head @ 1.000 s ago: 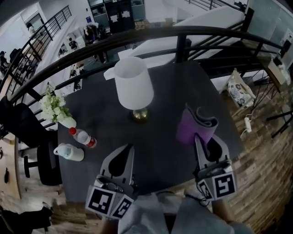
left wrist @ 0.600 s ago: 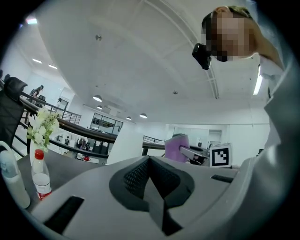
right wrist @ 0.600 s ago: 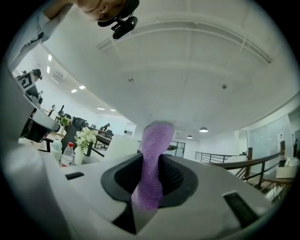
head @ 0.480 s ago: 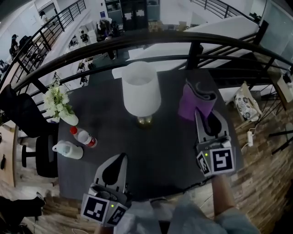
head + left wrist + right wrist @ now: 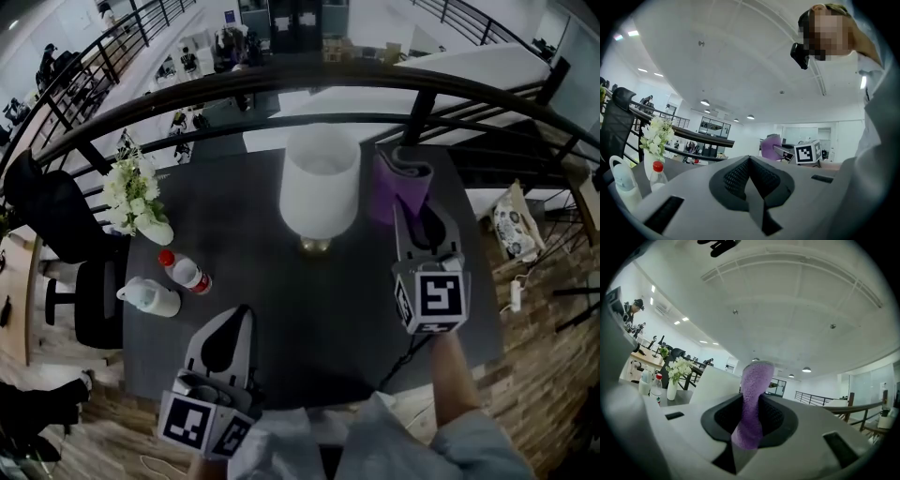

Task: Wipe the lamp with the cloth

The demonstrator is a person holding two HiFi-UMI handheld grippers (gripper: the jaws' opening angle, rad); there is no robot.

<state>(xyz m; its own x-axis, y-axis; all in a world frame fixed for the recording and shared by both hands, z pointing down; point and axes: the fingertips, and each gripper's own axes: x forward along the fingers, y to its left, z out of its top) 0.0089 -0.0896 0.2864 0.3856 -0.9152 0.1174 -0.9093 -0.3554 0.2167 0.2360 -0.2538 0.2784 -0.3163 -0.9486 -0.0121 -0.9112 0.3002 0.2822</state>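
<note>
A table lamp with a white shade [image 5: 320, 194] and a brass base [image 5: 315, 246] stands at the middle back of the dark table [image 5: 281, 309]. My right gripper [image 5: 410, 208] is shut on a folded purple cloth [image 5: 400, 185], held up just right of the shade. In the right gripper view the purple cloth [image 5: 753, 401] rises from between the jaws with the white shade [image 5: 716, 386] close on its left. My left gripper [image 5: 225, 333] hovers low over the table's near edge, shut and holding nothing; its own view shows the jaws [image 5: 751, 180] pressed together.
A vase of white flowers [image 5: 139, 199], a red-capped bottle [image 5: 187, 273] and a white jug [image 5: 150, 299] sit at the table's left side. A black curved railing [image 5: 281, 89] runs behind the table. A black chair [image 5: 56, 234] stands at the left.
My right gripper has carried the purple cloth forward and up, from beside the lamp base to beside the shade. The left gripper stays low near the table's front edge.
</note>
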